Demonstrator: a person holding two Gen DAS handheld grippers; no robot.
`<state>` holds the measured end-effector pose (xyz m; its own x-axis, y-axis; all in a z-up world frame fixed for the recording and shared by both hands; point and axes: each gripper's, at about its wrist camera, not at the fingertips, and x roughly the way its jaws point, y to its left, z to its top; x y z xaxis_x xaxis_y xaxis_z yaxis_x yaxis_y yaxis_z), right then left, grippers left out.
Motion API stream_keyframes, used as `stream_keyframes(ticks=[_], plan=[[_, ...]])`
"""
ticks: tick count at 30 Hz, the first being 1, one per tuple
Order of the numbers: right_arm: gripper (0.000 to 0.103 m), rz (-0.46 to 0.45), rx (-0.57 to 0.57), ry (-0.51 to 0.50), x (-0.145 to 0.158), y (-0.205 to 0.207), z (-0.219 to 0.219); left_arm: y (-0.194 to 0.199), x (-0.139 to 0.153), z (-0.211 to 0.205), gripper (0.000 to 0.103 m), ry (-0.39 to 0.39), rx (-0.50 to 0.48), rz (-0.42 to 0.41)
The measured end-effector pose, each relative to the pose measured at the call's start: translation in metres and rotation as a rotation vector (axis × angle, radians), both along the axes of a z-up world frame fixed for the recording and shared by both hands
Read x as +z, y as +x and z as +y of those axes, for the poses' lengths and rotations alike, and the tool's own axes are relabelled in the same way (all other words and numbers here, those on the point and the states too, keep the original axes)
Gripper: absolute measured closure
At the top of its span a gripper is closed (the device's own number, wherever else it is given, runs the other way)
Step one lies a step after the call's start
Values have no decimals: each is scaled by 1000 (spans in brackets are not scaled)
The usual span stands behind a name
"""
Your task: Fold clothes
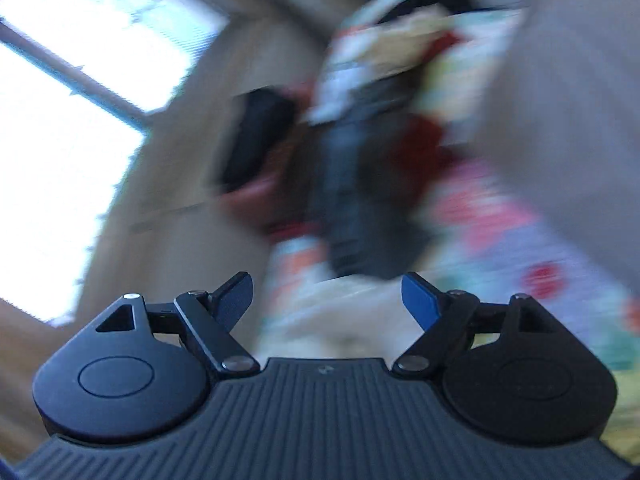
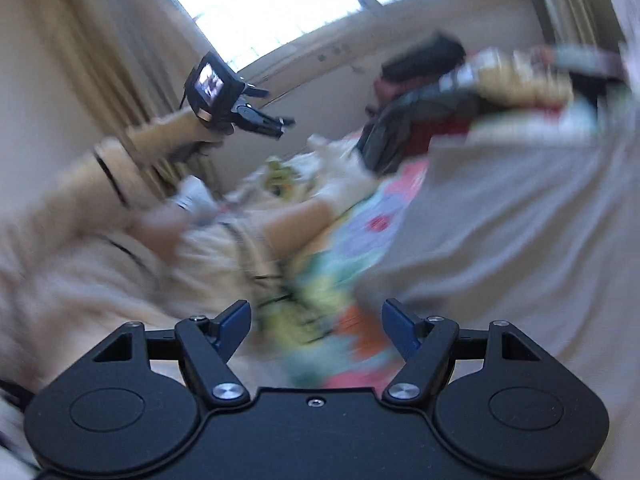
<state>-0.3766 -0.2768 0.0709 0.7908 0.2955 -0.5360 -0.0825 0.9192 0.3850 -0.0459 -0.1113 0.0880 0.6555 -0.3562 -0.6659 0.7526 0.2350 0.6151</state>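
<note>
Both views are motion-blurred. A heap of mixed clothes (image 1: 360,152), dark, red and patterned, lies on the bed ahead of my left gripper (image 1: 326,284), which is open with nothing between its blue pads. A large grey cloth (image 1: 568,112) spreads to its right. In the right wrist view my right gripper (image 2: 315,308) is open and empty above the floral bedsheet (image 2: 348,256), with the grey cloth (image 2: 520,220) to its right and the clothes heap (image 2: 432,116) behind. The left gripper (image 2: 282,128) hangs in the air at the left, held by a hand in a cream sleeve (image 2: 160,136).
A bright window (image 1: 60,120) and a beige wall lie behind the bed. A black bag-like thing (image 1: 256,136) sits left of the heap. Beige curtains (image 2: 100,40) hang at the left. A cream garment with black lines (image 2: 120,280) fills the lower left.
</note>
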Motion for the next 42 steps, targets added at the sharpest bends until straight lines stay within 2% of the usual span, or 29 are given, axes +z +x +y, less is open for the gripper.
stream_keyframes(ticks=[2,3,4,5,6,11,12,14,16,20,21,22,23,24,26,28,29,32,33,34,36,38,39,40,42], plan=[[36,-47,12,-76,-25,24,-7,-20,-25,-19,22,-4,-102,112],[49,-39,31,-89,-40,39,-10,-29,-38,-31,23,-13,-140,176],[69,-22,57,-98,-55,54,-11,-36,-51,-42,23,-16,-164,237],[74,-3,90,-105,-70,68,-10,-42,-63,-55,29,-1,-190,306],[75,18,131,-110,-83,81,-7,-49,-72,-67,36,15,-214,349],[72,125,287,-165,-135,132,23,-53,-105,-111,42,23,-207,487],[70,141,306,-177,-143,138,29,-54,-112,-114,42,35,-209,487],[61,158,325,-231,-151,142,41,-55,-126,-116,42,65,-208,474],[49,187,353,-295,-157,141,52,-54,-138,-115,42,91,-188,465],[48,201,341,-327,-164,137,59,-42,-157,-118,39,110,-127,444],[48,191,345,-349,-166,140,61,-37,-160,-120,39,110,-101,438],[59,178,356,-387,-170,142,64,-31,-163,-121,39,109,-75,431],[75,174,362,-397,-172,143,66,-24,-163,-122,39,102,-45,421],[95,182,363,-366,-172,145,65,-16,-162,-121,39,90,-13,410],[95,199,370,-276,-173,148,60,5,-157,-118,39,37,65,399],[97,229,395,-81,-172,148,47,27,-151,-116,39,-36,124,404],[97,253,393,-14,-175,149,42,39,-149,-117,38,-68,148,401],[98,285,334,33,-186,153,34,70,-147,-118,35,-146,183,405],[97,286,318,88,-186,154,29,80,-149,-120,34,-162,191,419],[93,288,308,146,-186,155,23,90,-151,-122,34,-176,196,437],[91,282,296,236,-179,153,10,107,-159,-130,33,-183,200,468],[79,254,241,255,-167,147,-5,119,-166,-141,33,-198,195,511],[67,243,191,253,-160,142,-14,123,-168,-147,33,-203,182,547],[62,229,132,248,-154,136,-24,126,-171,-153,33,-207,169,580],[62,206,28,244,-142,121,-44,129,-180,-168,31,-198,146,603]])
